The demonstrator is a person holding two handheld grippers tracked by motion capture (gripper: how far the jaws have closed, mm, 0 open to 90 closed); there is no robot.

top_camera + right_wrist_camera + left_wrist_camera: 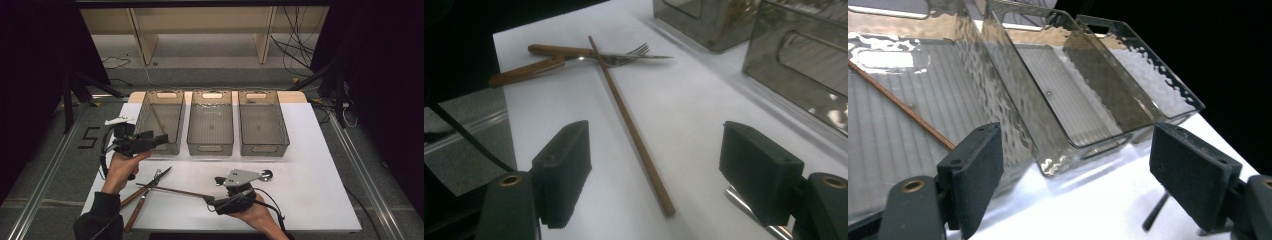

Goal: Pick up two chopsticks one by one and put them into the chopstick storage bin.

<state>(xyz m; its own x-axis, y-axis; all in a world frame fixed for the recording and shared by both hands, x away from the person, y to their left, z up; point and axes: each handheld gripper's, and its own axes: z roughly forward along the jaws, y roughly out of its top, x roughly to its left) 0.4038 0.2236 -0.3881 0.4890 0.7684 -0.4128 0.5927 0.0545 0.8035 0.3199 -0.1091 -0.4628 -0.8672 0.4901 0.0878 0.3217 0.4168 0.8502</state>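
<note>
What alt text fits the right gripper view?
Open black right gripper hovers over a white table, a thin brown wooden chopstick lying between its jaws. Beyond, a wooden-handled fork and knife cross under the chopstick.

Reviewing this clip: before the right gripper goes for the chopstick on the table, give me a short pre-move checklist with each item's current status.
1. Right gripper open and holding nothing: ok.
2. Chopstick on the table lies between the right gripper's jaws, in line for a grasp: ok.
3. Near end of that chopstick free of other things: ok. Far end crosses the fork and knife: not ok, they may shift on lifting.
4. Left gripper open and holding nothing, at the left bin, away from the right gripper: ok.
5. Left bin already holds one chopstick, with room left: ok.
6. Spoon-like metal piece beside the right gripper clear of the grasp: cannot tell.
</note>
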